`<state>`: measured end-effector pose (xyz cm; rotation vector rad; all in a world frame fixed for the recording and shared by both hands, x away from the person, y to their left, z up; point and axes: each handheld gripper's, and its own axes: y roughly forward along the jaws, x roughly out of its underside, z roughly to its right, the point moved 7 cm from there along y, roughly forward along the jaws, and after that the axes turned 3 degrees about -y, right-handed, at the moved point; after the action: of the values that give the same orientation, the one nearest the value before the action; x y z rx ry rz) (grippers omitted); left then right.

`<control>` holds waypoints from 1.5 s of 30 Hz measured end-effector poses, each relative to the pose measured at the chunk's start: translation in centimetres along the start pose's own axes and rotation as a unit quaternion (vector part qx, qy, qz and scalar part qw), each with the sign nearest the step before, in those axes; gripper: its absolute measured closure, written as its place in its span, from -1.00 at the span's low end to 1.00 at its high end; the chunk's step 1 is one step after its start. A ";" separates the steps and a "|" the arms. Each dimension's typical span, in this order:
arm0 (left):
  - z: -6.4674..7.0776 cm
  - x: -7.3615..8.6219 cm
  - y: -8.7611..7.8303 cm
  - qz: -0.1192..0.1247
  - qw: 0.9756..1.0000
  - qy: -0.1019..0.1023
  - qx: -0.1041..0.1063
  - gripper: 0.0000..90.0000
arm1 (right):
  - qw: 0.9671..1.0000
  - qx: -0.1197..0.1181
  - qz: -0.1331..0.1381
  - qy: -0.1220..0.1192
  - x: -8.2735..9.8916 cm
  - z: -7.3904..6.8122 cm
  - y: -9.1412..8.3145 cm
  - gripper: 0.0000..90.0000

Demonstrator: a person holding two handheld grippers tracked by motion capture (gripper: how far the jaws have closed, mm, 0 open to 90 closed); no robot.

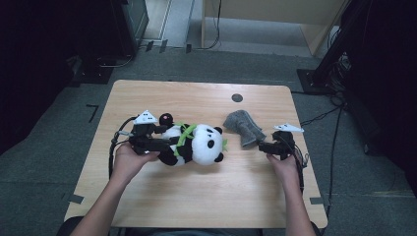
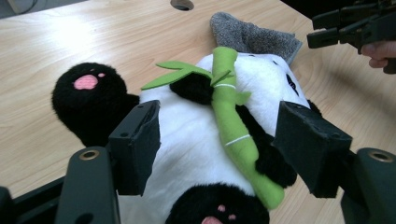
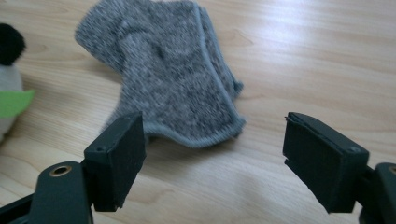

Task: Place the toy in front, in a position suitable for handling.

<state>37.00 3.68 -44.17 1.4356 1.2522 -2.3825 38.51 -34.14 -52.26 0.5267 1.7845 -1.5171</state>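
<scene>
A wooden table [image 1: 162, 196] stands on grey carpet. At its left, the left gripper [image 2: 217, 140] is held half open around the belly of a toy panda [image 1: 196, 144], its pads beside the plush. At the right, the right gripper [image 3: 215, 154] is parted and empty, just near a grey sock [image 3: 173, 65].

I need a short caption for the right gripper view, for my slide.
Open right gripper facing a crumpled grey sock on the wooden table.
</scene>
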 end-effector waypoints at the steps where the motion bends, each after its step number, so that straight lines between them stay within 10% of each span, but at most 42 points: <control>1: -0.1 0.1 -0.1 -0.001 1.000 0.000 0.000 -0.36 | 1.000 -0.002 0.001 -0.003 -0.2 -0.2 0.0 -0.51; 21: -0.5 2.9 -2.2 0.014 1.000 -0.006 0.018 -0.53 | 0.999 -0.035 -0.003 -0.037 -3.8 -3.4 3.1 -0.33; 29: -0.6 4.1 -1.4 0.009 1.000 0.000 0.024 -0.57 | 0.998 -0.043 -0.030 -0.047 -4.1 -4.4 6.8 -0.22; 45: -0.8 6.1 1.1 -0.018 0.999 -0.005 0.040 -0.60 | 0.997 -0.042 -0.046 -0.050 -3.5 -3.5 8.0 0.15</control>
<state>34.69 5.47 -49.71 1.4326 1.2054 -2.4864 45.54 -28.47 -54.85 0.3249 1.8068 -1.4950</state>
